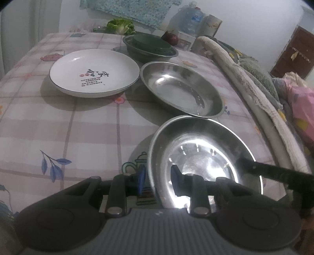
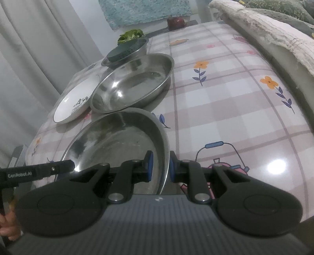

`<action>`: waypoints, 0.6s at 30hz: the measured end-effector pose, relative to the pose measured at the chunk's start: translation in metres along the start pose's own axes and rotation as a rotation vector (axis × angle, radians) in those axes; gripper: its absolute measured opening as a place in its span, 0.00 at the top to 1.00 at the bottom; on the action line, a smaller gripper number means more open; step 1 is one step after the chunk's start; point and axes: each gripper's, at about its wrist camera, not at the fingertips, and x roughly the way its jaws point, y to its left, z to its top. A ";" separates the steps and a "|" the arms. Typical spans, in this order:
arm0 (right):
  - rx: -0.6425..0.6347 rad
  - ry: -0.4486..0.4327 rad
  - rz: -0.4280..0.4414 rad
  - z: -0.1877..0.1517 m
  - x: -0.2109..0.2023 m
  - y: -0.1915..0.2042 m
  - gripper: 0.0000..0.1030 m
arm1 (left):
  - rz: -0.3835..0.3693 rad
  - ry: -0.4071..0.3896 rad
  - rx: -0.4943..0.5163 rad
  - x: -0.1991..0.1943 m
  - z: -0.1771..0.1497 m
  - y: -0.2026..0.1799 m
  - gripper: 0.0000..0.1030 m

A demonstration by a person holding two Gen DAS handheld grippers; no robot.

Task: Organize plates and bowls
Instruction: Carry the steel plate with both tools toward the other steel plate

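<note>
Steel rim clamped at opposite edges: left gripper (image 1: 158, 181) and right gripper (image 2: 160, 166) each pinch the near steel plate (image 1: 204, 155), sharing its weight, probably for stacking onto the second steel plate (image 1: 180, 88) just beyond.

Near steel plate (image 1: 198, 157) before second steel plate (image 1: 182, 88); white plate (image 1: 94, 72) left

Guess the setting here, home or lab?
Likely a home dining or kitchen corner: a checked floral tablecloth with a white plate and steel bowl, a water jug, curtains.
</note>
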 end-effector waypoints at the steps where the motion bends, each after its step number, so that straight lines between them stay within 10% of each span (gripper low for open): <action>1: 0.000 0.000 -0.004 -0.001 -0.001 0.000 0.85 | 0.014 -0.003 0.014 0.000 -0.001 -0.001 0.73; 18: -0.064 -0.030 -0.054 -0.019 -0.004 0.009 0.90 | 0.093 -0.034 0.141 0.003 -0.017 -0.013 0.86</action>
